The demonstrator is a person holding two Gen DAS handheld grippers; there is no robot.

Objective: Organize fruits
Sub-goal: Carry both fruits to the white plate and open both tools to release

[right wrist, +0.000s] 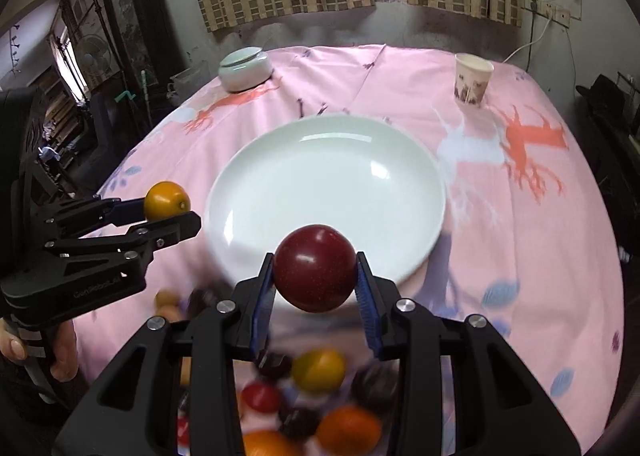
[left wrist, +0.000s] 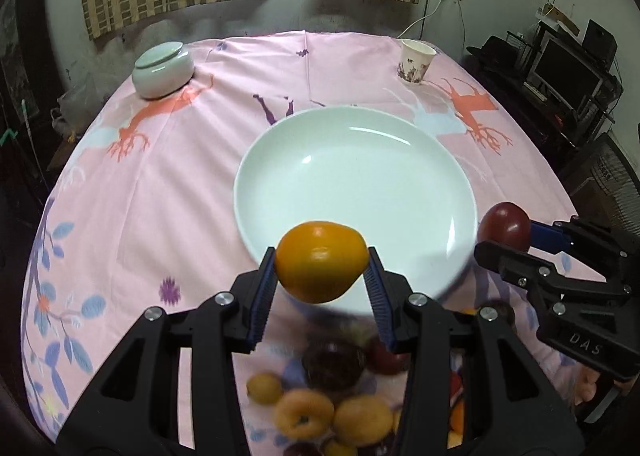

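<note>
Orange fruit (left wrist: pixel 321 261) clamped in left gripper (left wrist: pixel 321 270).

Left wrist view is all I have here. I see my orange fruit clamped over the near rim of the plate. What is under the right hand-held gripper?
Observer: A loose pile of fruit lies on the cloth below the right hand-held gripper: orange, yellow, red and dark pieces, all blurred.
Operator: Is the dark red fruit seated properly?
Observer: The dark red fruit sits squarely between both blue pads, in front of the white plate's near rim.
Operator: Anything to the left of my tool that I can't see?
Observer: The person's hand grips the handle of the left hand-held gripper, and a standing fan is in the room behind it.
</note>
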